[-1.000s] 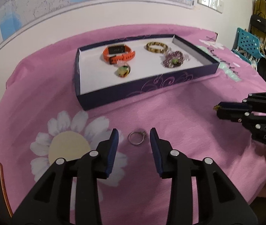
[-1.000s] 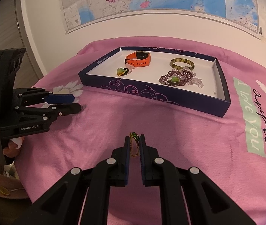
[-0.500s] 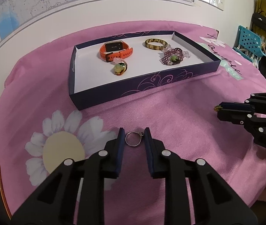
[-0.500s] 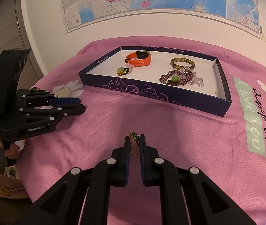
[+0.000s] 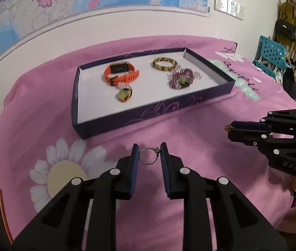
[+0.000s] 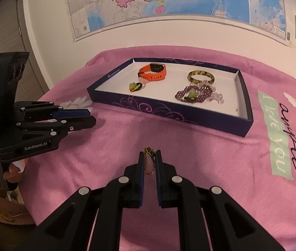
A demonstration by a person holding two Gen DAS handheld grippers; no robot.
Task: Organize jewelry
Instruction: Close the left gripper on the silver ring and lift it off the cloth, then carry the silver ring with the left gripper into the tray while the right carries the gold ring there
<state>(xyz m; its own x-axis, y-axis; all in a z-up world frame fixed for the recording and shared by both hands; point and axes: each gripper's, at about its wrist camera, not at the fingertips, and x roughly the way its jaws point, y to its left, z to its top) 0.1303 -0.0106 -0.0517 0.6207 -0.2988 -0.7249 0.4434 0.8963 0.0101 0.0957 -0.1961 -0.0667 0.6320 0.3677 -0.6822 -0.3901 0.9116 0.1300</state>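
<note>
Jewelry tray [image 5: 143, 115] taken as landmark: silver ring [image 5: 148, 156] is pinched by left gripper [image 5: 148, 156] just before it, green pendant [image 6: 149, 160] clamped by right gripper [image 6: 149, 163] farther right; thin ring could be dropped if squeezed off-center.

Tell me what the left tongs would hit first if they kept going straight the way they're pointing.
Probably the pink cloth just past the silver ring they hold, since the left tongs tilt downward. Beyond that bare strip lies the near wall of the navy tray; depth is hard to judge.
</note>
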